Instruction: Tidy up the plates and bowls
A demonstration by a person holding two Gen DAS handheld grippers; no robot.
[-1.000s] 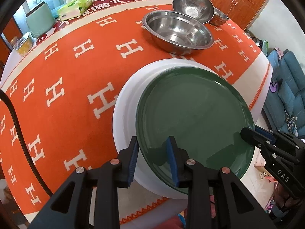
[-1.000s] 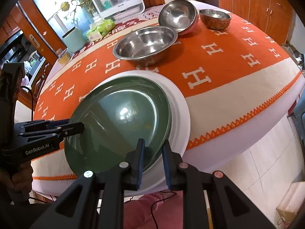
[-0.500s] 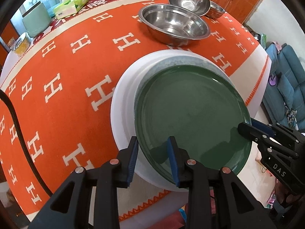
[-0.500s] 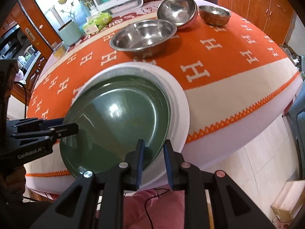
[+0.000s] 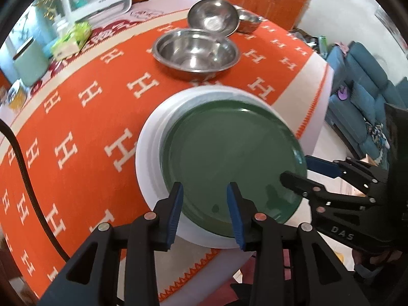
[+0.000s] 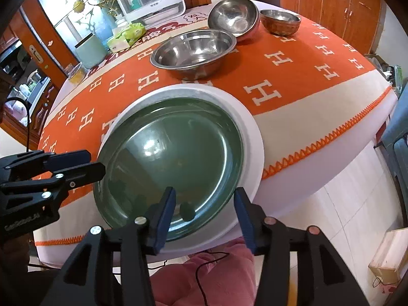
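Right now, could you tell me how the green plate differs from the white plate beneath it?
The green plate is dark and glossy; the white plate is pale and matte. The green plate is smaller, so the white plate's rim shows around it. The green plate lies on top and off-centre, toward the table edge; the white plate rests on the tablecloth. Both are round and shallow.

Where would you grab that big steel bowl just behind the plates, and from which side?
I'd take the big steel bowl by its thin rolled rim, at the near edge that faces the green plate, one finger inside and one outside. It sits upright and open, its sloped wall is too wide to span, and a tilted bowl crowds its far side.
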